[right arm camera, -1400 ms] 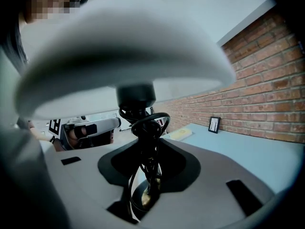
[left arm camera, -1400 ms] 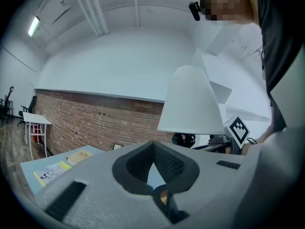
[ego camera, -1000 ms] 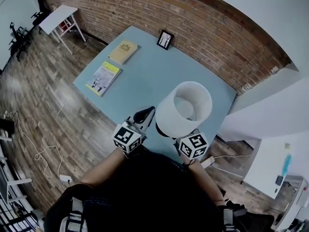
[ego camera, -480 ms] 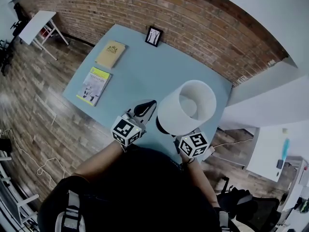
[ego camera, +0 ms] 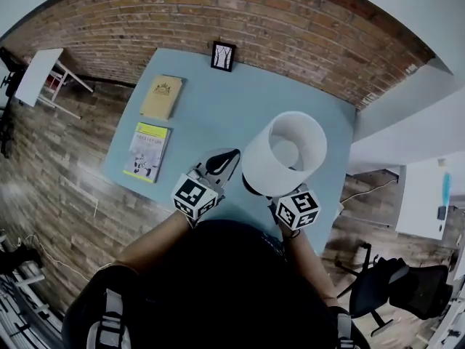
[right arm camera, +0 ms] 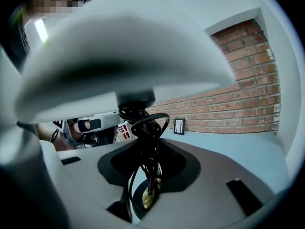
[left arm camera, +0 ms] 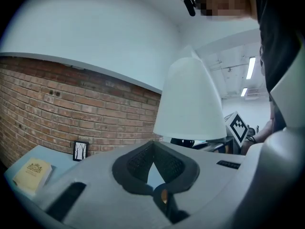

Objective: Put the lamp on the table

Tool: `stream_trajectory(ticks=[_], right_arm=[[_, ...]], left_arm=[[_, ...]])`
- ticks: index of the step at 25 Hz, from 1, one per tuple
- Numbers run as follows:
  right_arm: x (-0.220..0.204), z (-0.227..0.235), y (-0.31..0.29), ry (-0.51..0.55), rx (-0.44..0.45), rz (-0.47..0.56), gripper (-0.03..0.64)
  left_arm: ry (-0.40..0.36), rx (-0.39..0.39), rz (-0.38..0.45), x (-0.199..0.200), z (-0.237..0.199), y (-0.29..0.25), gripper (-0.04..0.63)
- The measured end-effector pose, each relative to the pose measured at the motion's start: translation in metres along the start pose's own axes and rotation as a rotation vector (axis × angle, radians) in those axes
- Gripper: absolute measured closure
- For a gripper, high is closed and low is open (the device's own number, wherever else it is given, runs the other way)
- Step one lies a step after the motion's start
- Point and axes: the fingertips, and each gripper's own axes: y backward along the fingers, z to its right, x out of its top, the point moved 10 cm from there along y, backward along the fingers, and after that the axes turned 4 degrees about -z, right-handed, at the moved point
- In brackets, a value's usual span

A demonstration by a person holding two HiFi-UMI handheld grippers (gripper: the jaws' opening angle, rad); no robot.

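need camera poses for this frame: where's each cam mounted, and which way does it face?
Head view: on the person's head, facing steeply down at the table; own arms and torso show.
Left gripper view: on the left gripper, facing the brick wall along shut, empty jaws; torso at right.
Right gripper view: on the right gripper, facing the wall along jaws shut on the lamp stem, shade overhead.
Shared: lamp and picture frame show in all three.

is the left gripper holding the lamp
No, the left gripper has nothing between its jaws; the lamp is beside it, its stem clamped in the right gripper.
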Motion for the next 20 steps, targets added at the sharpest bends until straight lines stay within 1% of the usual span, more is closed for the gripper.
stream_trajectory(ticks=[4, 12, 17, 20], right_arm=[[-0.006, -0.005, -0.020, -0.019, -0.035, -0.014, 0.505], [-0.022, -0.010, -0.052, -0.037, -0.074, -0.046, 0.505], [-0.032, -0.009, -0.068, -0.030, -0.090, -0.070, 0.505], [-0.043, -0.004, -0.077, -0.035, -0.098, -0.081, 0.505]], left_arm=[[0.007, -0.043, -0.025, -0.007, -0.020, 0.002, 0.586], [0.019, -0.086, -0.060, -0.024, -0.055, 0.005, 0.586], [0.022, -0.099, -0.075, -0.033, -0.070, 0.005, 0.586], [0.015, -0.100, -0.100, -0.045, -0.075, 0.003, 0.586]])
